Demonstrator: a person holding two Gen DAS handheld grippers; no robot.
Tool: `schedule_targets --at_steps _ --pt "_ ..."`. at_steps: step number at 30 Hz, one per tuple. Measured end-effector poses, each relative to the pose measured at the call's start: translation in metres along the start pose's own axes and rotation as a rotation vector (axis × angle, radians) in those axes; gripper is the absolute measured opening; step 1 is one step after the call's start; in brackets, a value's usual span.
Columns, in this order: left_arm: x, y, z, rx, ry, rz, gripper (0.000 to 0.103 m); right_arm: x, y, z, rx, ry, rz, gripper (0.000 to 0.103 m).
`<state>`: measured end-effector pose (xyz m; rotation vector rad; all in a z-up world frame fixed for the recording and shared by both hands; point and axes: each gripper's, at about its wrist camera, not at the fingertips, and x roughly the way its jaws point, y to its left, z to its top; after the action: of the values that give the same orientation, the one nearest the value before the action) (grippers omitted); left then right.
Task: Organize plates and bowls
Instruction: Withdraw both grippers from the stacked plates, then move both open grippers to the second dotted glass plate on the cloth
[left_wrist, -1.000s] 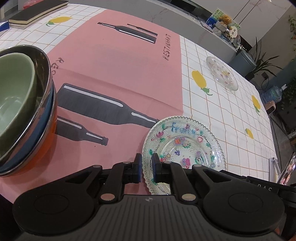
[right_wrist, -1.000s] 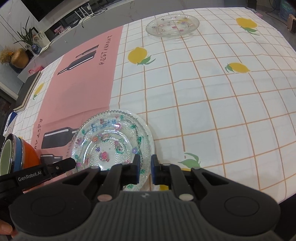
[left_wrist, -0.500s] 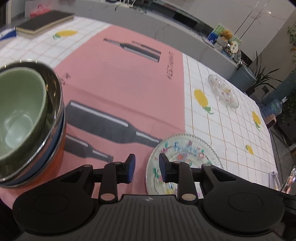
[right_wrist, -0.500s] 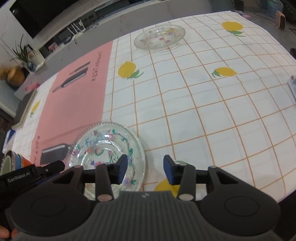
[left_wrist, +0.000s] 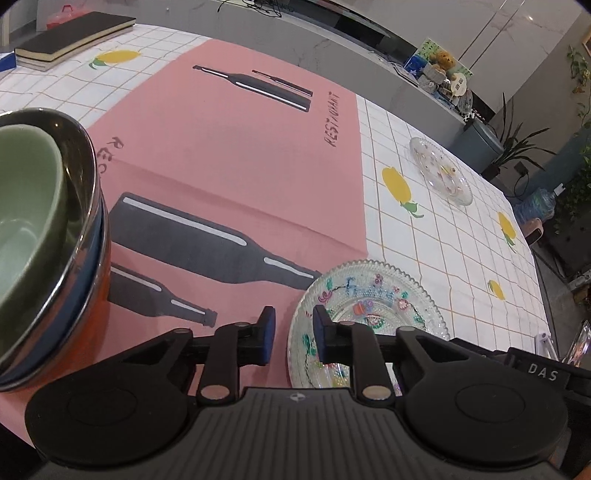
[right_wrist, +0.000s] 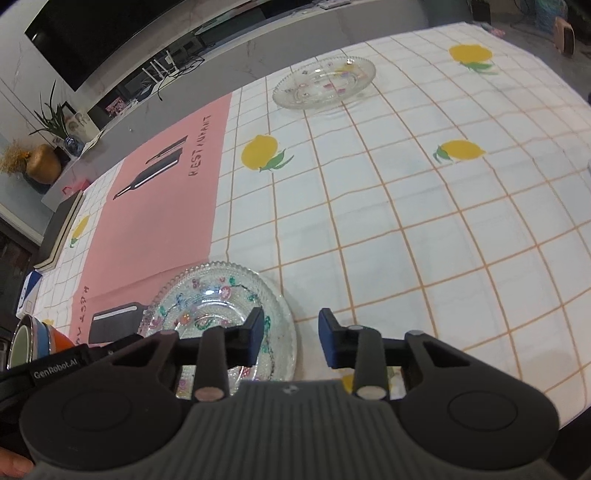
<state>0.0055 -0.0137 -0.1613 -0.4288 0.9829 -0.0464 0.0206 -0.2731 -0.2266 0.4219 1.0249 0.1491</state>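
A clear glass plate (left_wrist: 373, 299) with coloured flower prints lies flat where the pink mat meets the checked cloth. My left gripper (left_wrist: 293, 334) straddles its left rim. The jaws are closing, but a gap shows and the pads do not press the glass. My right gripper (right_wrist: 291, 334) straddles the same plate (right_wrist: 218, 295) at its right rim, also closing with its pads clear. A second glass plate (left_wrist: 441, 175) (right_wrist: 325, 81) lies far across the table. A stack of bowls (left_wrist: 29, 221) (right_wrist: 33, 339), green inside steel, blue and orange, stands at the left.
A pink placemat (left_wrist: 229, 147) printed with bottles covers the left half of the lemon-print tablecloth (right_wrist: 406, 221). Dark books (left_wrist: 70, 35) lie at the far left corner. Beyond the table run a grey counter (left_wrist: 369, 70) and potted plants.
Both pairs of jaws were nearly shut at the plate's rim a second ago, opened wide, and have come partly in again. The plate lies where it was.
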Motion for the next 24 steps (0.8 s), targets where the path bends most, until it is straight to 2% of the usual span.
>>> schedule_targets --at_steps 2,4,6,18,21,24 --pt "0.000 0.000 -0.001 0.004 0.005 -0.004 0.016 0.002 -0.001 -0.002 -0.003 0.011 0.004 0.018" --pt "0.001 -0.001 -0.002 0.005 0.007 -0.010 0.011 0.003 0.000 -0.003 -0.005 0.016 0.014 0.015" --pt "0.001 -0.003 -0.003 0.014 0.006 -0.009 0.011 0.003 0.001 -0.005 -0.013 0.017 0.019 0.011" --pt "-0.002 -0.006 -0.001 0.049 0.000 0.014 0.012 0.003 0.003 -0.004 -0.034 0.019 0.017 0.011" --pt "-0.008 -0.010 0.005 0.075 -0.030 0.037 0.012 -0.002 0.003 -0.001 -0.040 0.010 0.019 0.015" --pt "-0.014 -0.019 0.014 0.110 -0.049 0.031 0.020 -0.007 0.003 0.005 -0.055 -0.007 0.006 0.015"
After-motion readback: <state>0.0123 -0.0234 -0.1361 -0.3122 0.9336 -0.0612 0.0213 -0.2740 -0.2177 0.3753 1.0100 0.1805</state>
